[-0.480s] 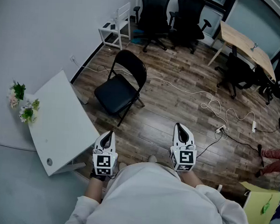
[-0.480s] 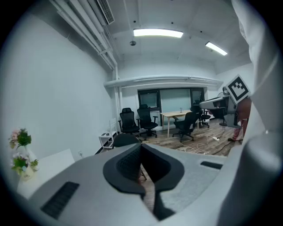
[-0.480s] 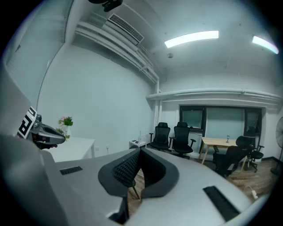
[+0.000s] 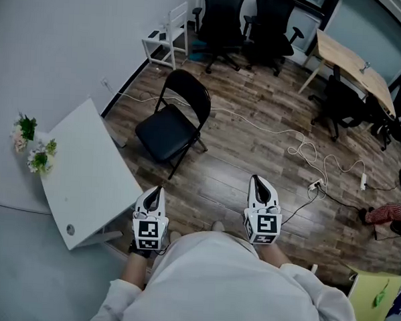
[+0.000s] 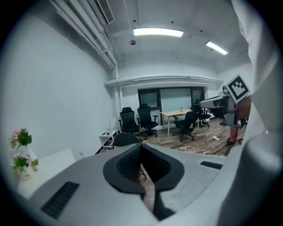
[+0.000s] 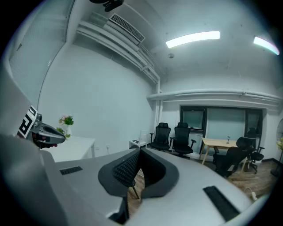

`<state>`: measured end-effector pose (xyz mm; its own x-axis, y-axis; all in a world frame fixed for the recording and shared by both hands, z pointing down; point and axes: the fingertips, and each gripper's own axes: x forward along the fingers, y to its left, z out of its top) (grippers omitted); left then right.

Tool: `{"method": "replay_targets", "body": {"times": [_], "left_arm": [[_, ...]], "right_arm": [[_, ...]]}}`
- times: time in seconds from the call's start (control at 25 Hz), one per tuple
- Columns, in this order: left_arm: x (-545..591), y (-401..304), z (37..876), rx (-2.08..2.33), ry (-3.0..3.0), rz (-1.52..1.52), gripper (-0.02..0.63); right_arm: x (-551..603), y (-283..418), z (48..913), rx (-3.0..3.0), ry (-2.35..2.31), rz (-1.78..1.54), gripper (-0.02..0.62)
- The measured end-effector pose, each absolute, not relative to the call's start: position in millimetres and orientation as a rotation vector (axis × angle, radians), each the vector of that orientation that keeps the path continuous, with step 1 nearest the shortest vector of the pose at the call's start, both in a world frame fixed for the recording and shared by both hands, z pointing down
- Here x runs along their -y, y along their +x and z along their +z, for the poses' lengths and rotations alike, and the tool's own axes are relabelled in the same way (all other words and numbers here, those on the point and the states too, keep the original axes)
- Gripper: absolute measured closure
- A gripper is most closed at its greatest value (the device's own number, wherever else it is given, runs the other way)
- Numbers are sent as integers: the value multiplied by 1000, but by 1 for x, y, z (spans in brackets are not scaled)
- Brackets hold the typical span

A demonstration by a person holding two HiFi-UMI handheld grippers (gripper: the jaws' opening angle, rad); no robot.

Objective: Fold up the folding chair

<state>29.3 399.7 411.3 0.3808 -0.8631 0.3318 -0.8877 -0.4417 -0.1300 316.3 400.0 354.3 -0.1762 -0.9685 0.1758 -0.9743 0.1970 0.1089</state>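
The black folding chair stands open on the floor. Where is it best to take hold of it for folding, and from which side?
Best seems the top edge of the backrest: it stands upright and looks thin enough for the jaws, reached from above. The seat lies flat, its front toward the white table, so lift that front edge from below, coming from the table side.
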Motion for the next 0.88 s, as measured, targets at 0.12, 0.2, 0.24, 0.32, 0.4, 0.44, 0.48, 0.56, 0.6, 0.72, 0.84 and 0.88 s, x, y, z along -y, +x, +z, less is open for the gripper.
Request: {"method": "replay_targets", "body": {"times": [0.12, 0.2, 0.24, 0.32, 0.4, 0.44, 0.48, 0.56, 0.6, 0.72, 0.84, 0.88], "left_arm": [[-401, 29, 411, 1620, 2547, 544, 597], [-401, 29, 409, 1619, 2540, 533, 597], [-400, 30, 407, 1619, 2537, 527, 597], [-400, 30, 408, 1613, 2543, 513, 595], [-400, 30, 411, 1602, 2550, 505, 592], [-400, 31, 410, 1597, 2553, 501, 586], [-400, 33, 408, 1590, 2556, 495, 568], [-400, 37, 407, 1563, 2560, 480, 488], [-400, 37, 409, 1550, 2559, 473, 460], [-397, 39, 411, 1531, 2546, 446, 371], [-394, 39, 413, 1527, 2526, 439, 316], [-394, 38, 413, 1529, 2523, 442, 314]], "right_arm": [[-400, 314, 354, 2265, 1859, 41, 581], [-400, 312, 355, 2272, 1855, 39, 581], [-400, 312, 355, 2274, 1857, 37, 580], [-399, 312, 355, 2274, 1864, 32, 580], [-398, 313, 353, 2280, 1865, 28, 580], [-398, 313, 352, 2284, 1862, 24, 578], [-397, 314, 352, 2288, 1857, 20, 578], [-396, 314, 353, 2294, 1849, 20, 495], [-396, 314, 353, 2295, 1849, 24, 446], [-393, 317, 353, 2302, 1855, 22, 331], [-392, 318, 353, 2314, 1843, 17, 298], [-391, 318, 354, 2315, 1837, 22, 297]]}}
